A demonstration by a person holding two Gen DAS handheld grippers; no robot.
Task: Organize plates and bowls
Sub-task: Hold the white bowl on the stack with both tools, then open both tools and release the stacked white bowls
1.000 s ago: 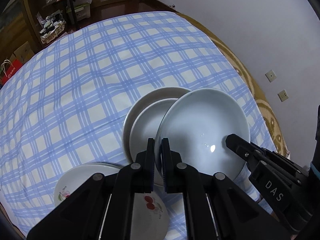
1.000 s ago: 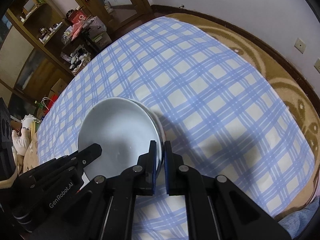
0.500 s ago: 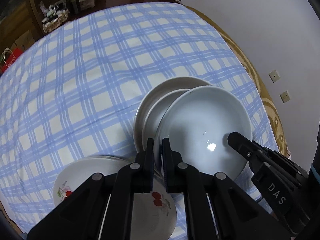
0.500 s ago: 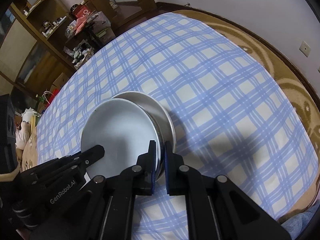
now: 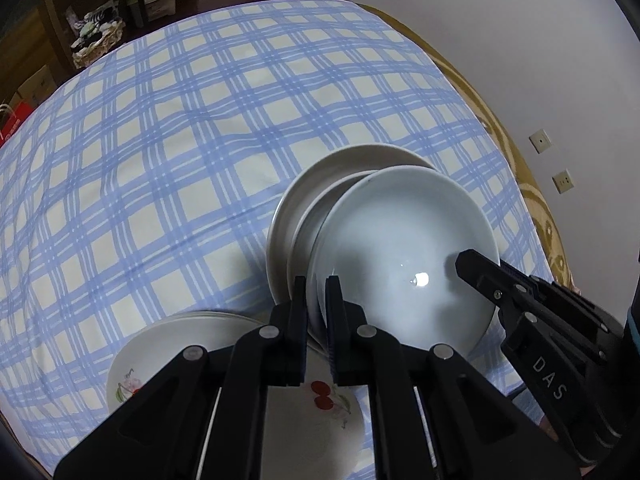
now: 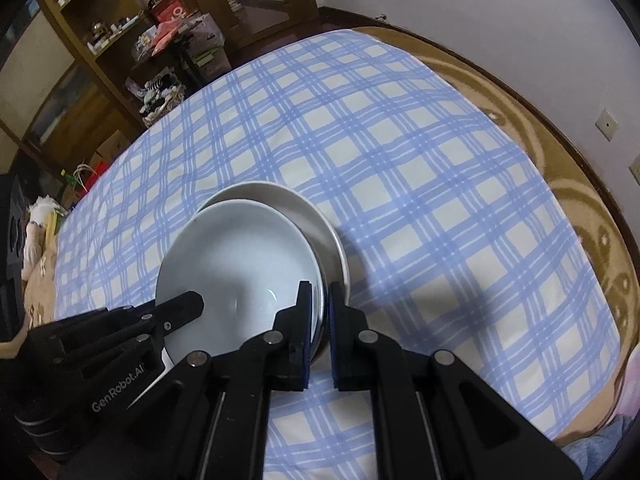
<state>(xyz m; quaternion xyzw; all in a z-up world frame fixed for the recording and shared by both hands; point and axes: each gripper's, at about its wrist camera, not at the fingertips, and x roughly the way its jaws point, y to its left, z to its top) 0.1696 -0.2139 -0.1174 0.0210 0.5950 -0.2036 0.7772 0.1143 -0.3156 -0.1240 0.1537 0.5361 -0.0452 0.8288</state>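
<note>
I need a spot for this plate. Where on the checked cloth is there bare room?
Bare blue-and-white checked cloth runs from the stacked white plates to the far edge by the wooden shelves, and, in the right wrist view, from the pale round plate to the brown patterned border. Crowded: the near corner, with the cherry-printed plates.

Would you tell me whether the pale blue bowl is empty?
Empty: the pale blue bowl shows only bare glaze with a light glint inside.
</note>
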